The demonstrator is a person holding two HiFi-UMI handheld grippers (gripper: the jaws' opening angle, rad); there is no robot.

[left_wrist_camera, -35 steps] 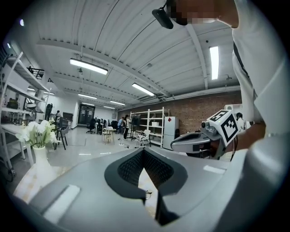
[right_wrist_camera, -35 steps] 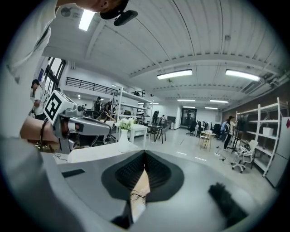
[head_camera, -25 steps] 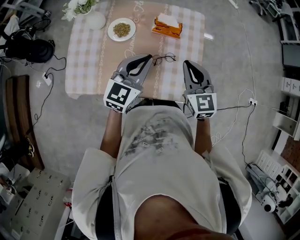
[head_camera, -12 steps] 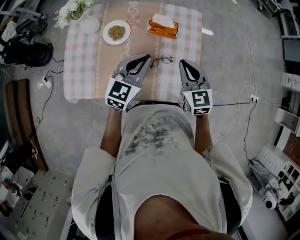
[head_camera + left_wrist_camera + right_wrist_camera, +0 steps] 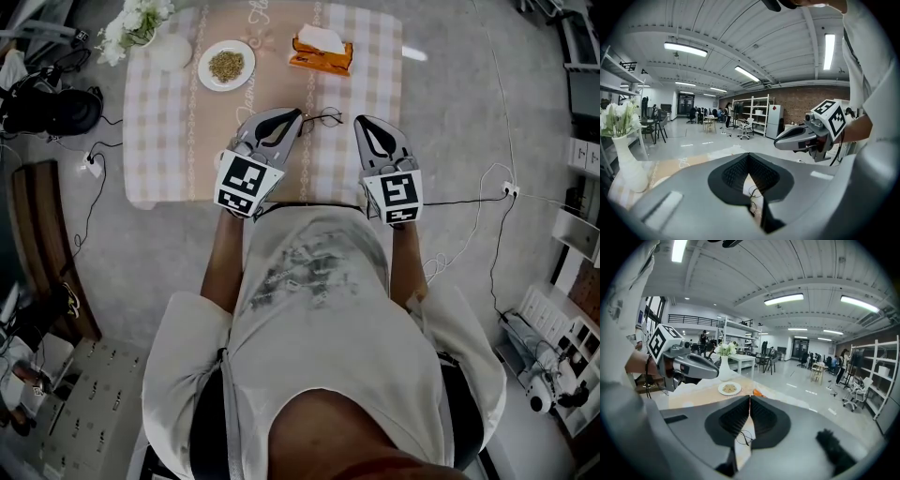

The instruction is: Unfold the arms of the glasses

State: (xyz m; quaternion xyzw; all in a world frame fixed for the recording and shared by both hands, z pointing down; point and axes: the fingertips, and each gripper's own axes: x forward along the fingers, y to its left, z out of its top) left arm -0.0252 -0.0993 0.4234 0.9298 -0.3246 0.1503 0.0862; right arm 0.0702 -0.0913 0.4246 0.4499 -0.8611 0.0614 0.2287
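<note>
The glasses point(image 5: 328, 117) are laid on the worktop point(image 5: 169, 141), long axis 9 to 3 o'clock, between the tips. The left hand-held gripper point(image 5: 296, 114) and right hand-held gripper point(image 5: 360, 122) are clenched, empty.

Thin dark wire-frame glasses point(image 5: 328, 117), flat on checked table point(image 5: 169, 122), nr front edge

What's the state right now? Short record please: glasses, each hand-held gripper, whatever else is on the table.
glasses: lying on the table between the tips of both grippers, not held
left hand-held gripper: jaws together, empty
right hand-held gripper: jaws together, empty
also on table: plate, orange tissue box, white vase
arms folded or not: too small to tell
</note>
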